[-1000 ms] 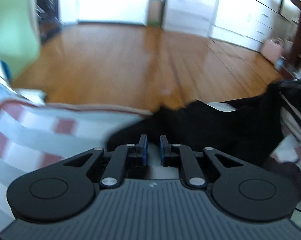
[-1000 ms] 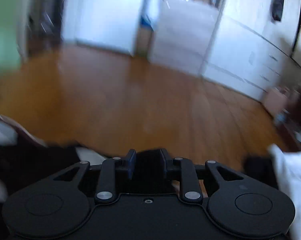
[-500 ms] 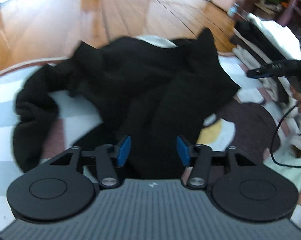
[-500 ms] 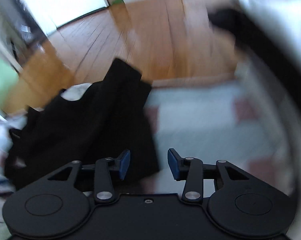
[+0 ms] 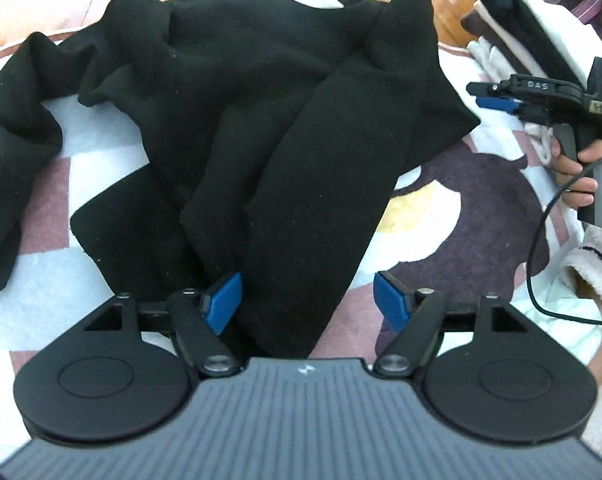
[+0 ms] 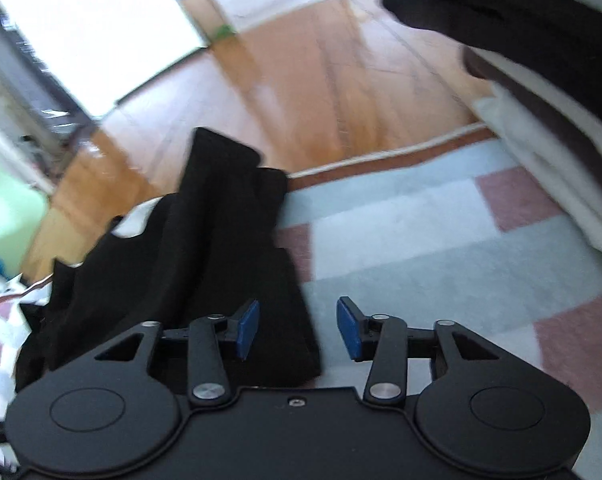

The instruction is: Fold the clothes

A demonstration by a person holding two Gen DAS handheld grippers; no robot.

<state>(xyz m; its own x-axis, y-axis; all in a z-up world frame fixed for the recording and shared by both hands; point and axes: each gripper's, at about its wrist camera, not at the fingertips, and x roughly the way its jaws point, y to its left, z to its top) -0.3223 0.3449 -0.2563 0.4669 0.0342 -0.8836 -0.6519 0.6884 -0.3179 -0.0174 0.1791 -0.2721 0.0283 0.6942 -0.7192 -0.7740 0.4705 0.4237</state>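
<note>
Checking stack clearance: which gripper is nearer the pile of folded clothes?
Right. The right gripper hovers just beside the folded pile; the left gripper, jaws opening, is over the black garment, farther away.

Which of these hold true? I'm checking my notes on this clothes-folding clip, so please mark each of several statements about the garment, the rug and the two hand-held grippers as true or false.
1. The crumpled black fleece garment lies on a checked pink, white and pale blue rug. True.
2. The left hand-held gripper is clamped shut on the garment. False: its blue pads stand apart and are opening, with a fold of the garment lying between them, unpressed.
3. The right hand-held gripper is lifting a white towel. False: its jaws are opening and grip nothing; only the garment's edge lies between them.
4. A stack of folded black and white clothes sits beside the rug's far right. True.
5. The floor beyond the rug is wooden. True.
</note>
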